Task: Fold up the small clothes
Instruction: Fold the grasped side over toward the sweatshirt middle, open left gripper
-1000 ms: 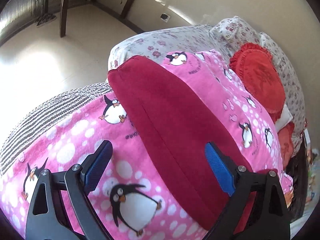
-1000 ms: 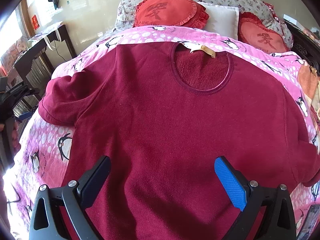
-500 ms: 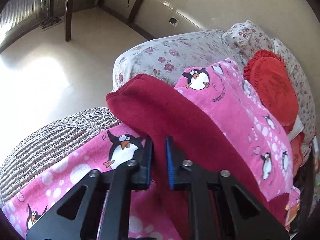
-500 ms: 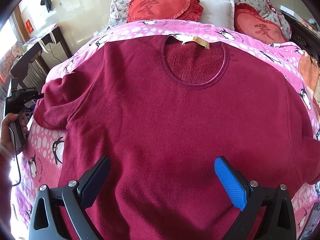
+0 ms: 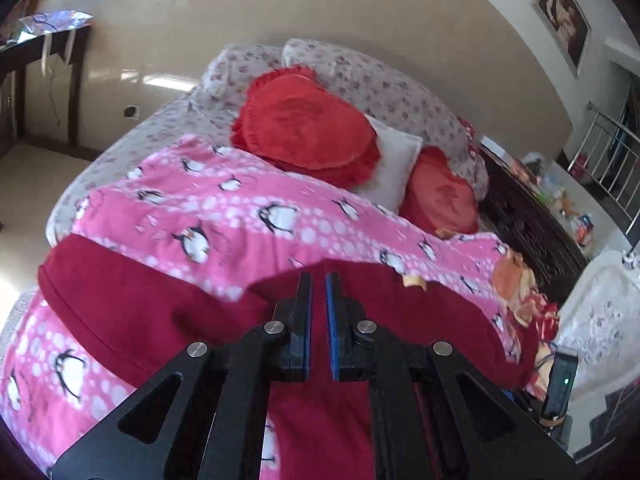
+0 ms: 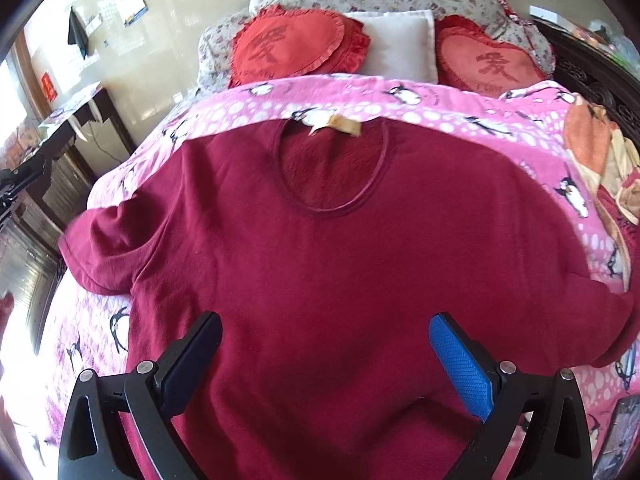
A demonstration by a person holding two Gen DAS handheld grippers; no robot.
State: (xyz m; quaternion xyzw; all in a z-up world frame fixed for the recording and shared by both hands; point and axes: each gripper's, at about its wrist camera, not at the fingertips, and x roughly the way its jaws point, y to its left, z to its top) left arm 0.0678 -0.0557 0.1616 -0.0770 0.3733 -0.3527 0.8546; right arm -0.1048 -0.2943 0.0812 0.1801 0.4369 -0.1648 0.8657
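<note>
A dark red sweater (image 6: 332,280) lies front-up on a pink penguin blanket (image 6: 460,108), its neckline toward the red heart cushions (image 6: 288,48). The left gripper (image 5: 318,280) has its jaws drawn almost together, and red fabric fills the narrow gap between them, so it appears to be pinching a fold of the sweater near the left sleeve (image 5: 132,312), though the blur leaves the exact bite uncertain. The right gripper (image 6: 324,340) hovers over the sweater's lower body, jaws released and spread wide, holding nothing.

The likely step is carrying the left sleeve in toward the sweater's middle. The risk lies in the thin pinch: fleece is thick and slippery, and a fast pull could drag it out of the jaws, dropping the sleeve short of the middle. Since the sweater's body is not pinned by the other gripper, the pull could also slide the whole sweater across the blanket and bunch it up.
</note>
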